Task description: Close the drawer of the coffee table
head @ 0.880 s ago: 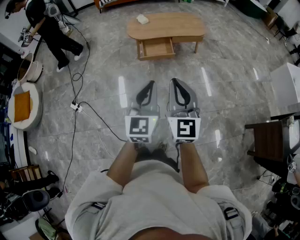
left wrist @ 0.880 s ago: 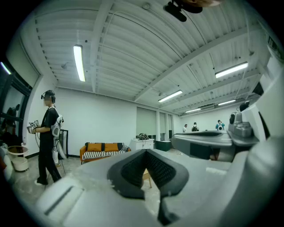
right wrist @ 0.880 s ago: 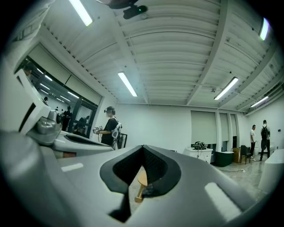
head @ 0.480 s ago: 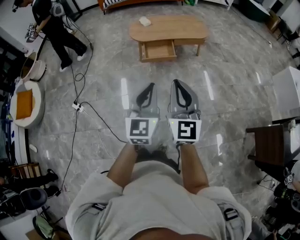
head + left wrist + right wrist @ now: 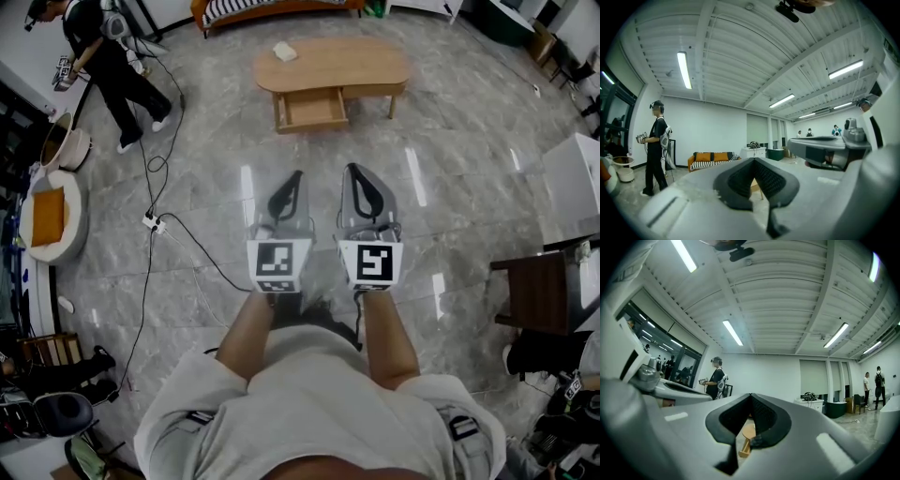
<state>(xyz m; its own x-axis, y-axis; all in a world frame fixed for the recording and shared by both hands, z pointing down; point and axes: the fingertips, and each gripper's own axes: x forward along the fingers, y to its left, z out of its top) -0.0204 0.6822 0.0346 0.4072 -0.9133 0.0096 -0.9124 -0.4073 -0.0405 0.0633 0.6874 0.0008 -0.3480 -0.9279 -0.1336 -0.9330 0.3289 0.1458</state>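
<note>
Facing the coffee table (image 5: 361, 61) from well apart, the person (image 5: 309, 403) carries left gripper (image 5: 296, 176) and right gripper (image 5: 350, 169) level, jaws pressed together, empty, probably as blunt pushers; its drawer (image 5: 314, 111) stands pulled out.

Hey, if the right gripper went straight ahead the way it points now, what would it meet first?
Probably the coffee table, near its open drawer: only floor lies between it and the right gripper. Depth is unclear.
</note>
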